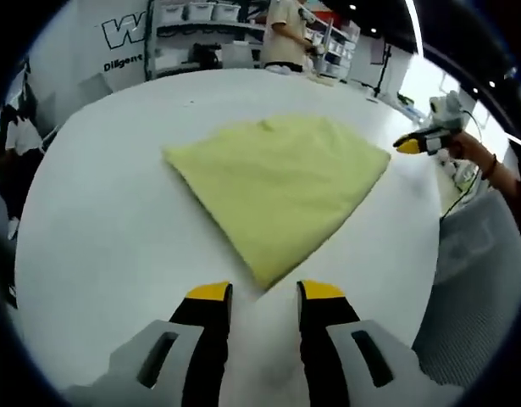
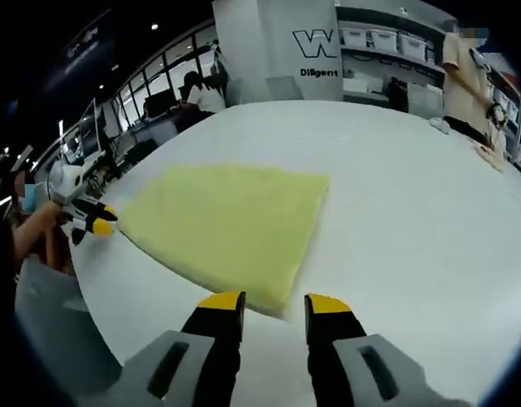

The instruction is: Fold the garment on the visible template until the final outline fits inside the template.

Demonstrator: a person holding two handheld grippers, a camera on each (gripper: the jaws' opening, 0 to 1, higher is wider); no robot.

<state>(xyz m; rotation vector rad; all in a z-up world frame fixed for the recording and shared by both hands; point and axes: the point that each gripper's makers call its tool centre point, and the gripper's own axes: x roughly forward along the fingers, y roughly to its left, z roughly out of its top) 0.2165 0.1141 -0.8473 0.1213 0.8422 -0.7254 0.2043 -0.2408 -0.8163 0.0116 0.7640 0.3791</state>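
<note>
One yellow garment point(image 1: 281, 191) lies flat on a white table point(image 1: 99, 220), already folded into a compact square; no template outline is visible around it. In the left gripper view, the left gripper point(image 1: 264, 297) hovers with jaws apart and empty, a garment corner just beyond its tips at twelve o'clock. In the right gripper view, the right gripper point(image 2: 274, 303) is likewise open and empty, the garment's near edge at eleven o'clock. The folding looks nearly done. The next move likely calls for pinching a corner or checking the fit. Count: one garment, two grippers, one table.
</note>
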